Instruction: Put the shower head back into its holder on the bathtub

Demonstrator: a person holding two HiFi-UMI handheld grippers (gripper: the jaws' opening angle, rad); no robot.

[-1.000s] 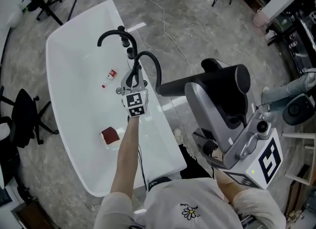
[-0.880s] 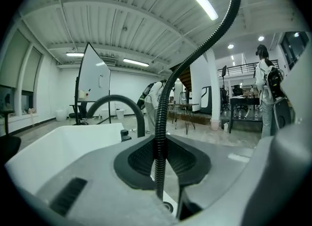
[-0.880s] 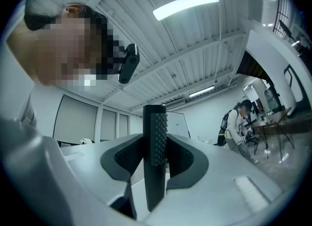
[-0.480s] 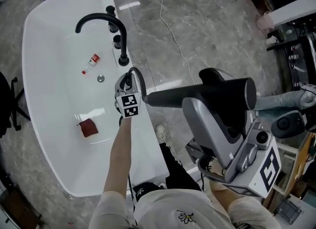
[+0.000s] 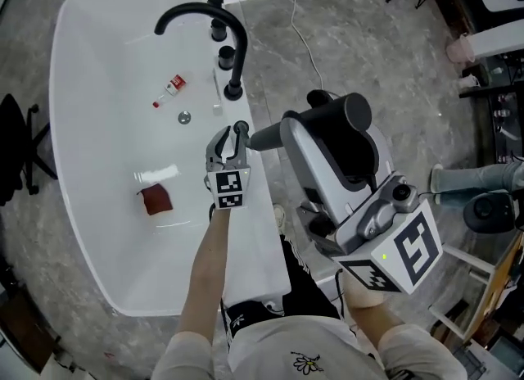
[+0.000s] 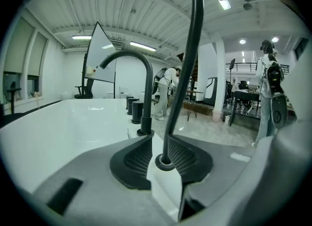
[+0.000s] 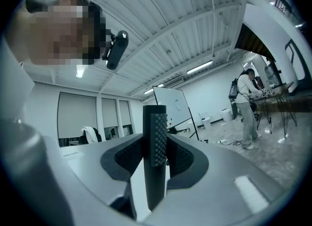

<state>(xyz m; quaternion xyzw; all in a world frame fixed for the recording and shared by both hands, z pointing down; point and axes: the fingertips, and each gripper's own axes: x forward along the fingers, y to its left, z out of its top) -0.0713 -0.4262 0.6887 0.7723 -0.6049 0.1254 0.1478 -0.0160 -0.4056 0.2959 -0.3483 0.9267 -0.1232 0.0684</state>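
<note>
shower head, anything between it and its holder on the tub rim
The left claw sits at the holder, its jaws just opened either side of the hose rising from it. Nothing else visible blocks the shower head.

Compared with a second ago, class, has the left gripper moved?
Yes: the left gripper has sunk to the bathtub rim by the faucet; its jaws have just been opening, the hose between them.

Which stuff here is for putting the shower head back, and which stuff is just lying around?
For the job: shower head, hose, holder ring on the rim, bathtub.

Just lying about: small bottle and dark red block in the bathtub, black chair beside it.
</note>
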